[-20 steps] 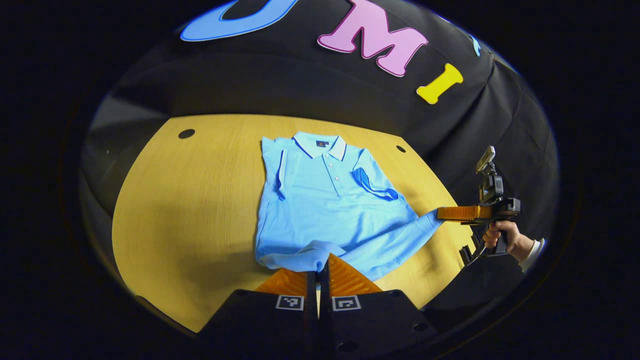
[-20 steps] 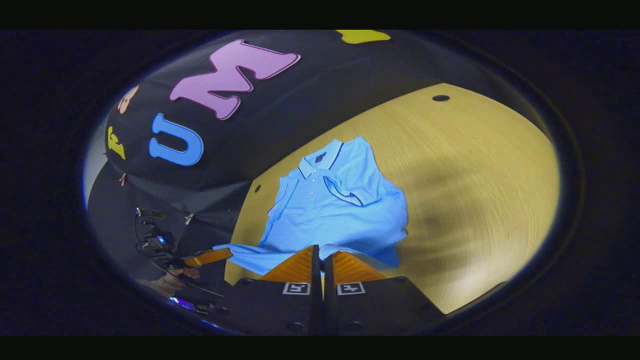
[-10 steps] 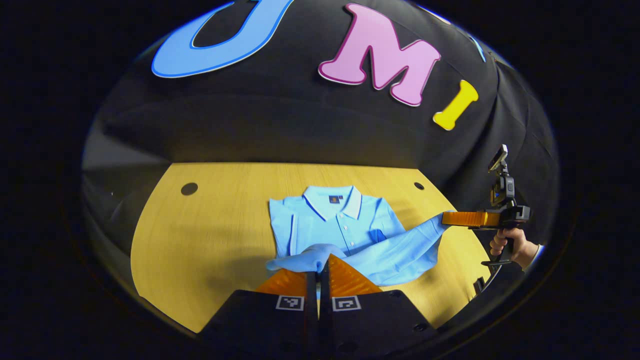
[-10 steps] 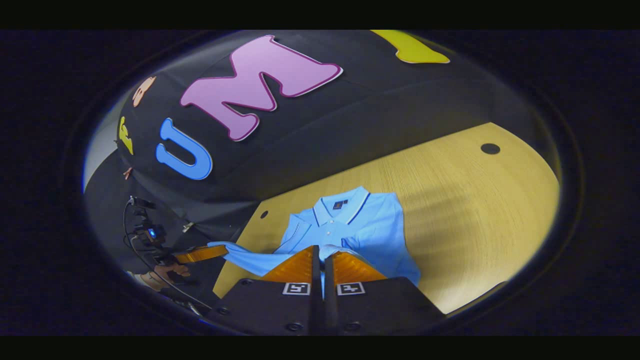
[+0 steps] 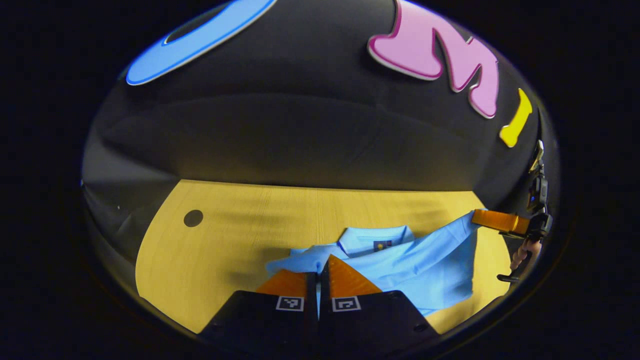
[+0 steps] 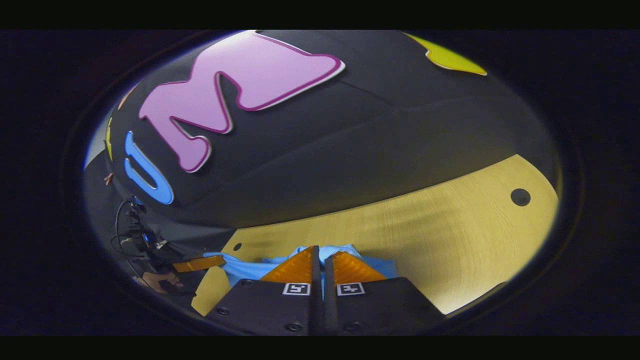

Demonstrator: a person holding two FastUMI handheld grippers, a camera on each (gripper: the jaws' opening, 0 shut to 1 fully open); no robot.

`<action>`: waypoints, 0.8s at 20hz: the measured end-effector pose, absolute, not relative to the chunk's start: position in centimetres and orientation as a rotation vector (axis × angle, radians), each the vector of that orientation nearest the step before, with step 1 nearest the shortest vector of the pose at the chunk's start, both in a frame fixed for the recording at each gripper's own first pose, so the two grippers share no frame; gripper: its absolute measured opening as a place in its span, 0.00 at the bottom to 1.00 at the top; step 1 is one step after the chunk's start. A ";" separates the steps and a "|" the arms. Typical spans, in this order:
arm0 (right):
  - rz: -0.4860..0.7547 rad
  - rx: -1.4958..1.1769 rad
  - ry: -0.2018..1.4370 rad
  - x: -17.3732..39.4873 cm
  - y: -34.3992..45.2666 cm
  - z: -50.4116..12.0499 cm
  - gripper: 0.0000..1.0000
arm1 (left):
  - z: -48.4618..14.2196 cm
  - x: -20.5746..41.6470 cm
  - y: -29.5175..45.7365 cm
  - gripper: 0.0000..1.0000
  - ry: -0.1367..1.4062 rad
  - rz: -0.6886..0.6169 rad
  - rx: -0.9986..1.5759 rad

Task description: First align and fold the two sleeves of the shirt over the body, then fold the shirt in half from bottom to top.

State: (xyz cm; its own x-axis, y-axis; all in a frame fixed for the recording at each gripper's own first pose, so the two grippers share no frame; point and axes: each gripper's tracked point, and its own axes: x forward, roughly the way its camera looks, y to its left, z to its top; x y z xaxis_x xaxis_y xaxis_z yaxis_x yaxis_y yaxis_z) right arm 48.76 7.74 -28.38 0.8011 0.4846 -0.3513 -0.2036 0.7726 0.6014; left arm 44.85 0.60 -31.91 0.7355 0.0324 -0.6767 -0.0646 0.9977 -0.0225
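On the table (image 5: 220,240): a pale wooden top with a dark round hole (image 5: 193,218) toward its far left; I see it run wide and bare to the right in the right gripper view.

Shirt (image 5: 420,265): a light blue polo lying on the table. Its collar (image 5: 372,235) sits at the far end. The bottom hem is lifted off the wood and stretched between my two grippers above the body.

Why it is held this way: I judge I am in the last fold, bottom to top. Gripping the hem at two well-separated points keeps the edge taut and level, so it can land square near the collar. The sleeves are hidden under the raised cloth, so I cannot confirm how they lie.

Left gripper (image 5: 318,267): near and low in its own view. The fingers are drawn almost together, with only a thin slit between them, and the blue hem bunches right at their tips. I take it they pinch the cloth.

Right gripper (image 6: 320,256): fingers likewise nearly closed, with blue fabric running into the narrow gap. From the left gripper view I see it at the far right edge, cloth leading straight into its tips.

Hand (image 5: 522,252): a person's hand wraps the right gripper's grip, just below its fingers.

Risk: uneven pull could skew the hem or drag the body out of line.
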 end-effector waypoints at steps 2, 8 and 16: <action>0.357 0.554 0.530 51.0 7.3 -30.4 0.10 | -33.6 45.9 0.8 0.06 0.750 0.091 -0.001; 0.238 0.525 0.626 53.3 5.2 -37.4 0.00 | -38.0 47.6 2.5 0.19 0.821 0.137 0.057; 0.335 0.355 0.578 49.3 4.9 -32.7 0.81 | -33.1 46.1 3.2 0.99 0.747 0.194 0.093</action>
State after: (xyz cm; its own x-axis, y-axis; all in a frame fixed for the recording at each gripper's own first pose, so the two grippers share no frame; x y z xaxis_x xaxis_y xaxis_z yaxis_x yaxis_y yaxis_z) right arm 49.32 4.93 -32.68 0.7872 0.4018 -0.4679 -0.2062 0.8865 0.4143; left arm 46.11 3.16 -33.09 0.7169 0.2079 -0.6654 -0.1416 0.9780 0.1530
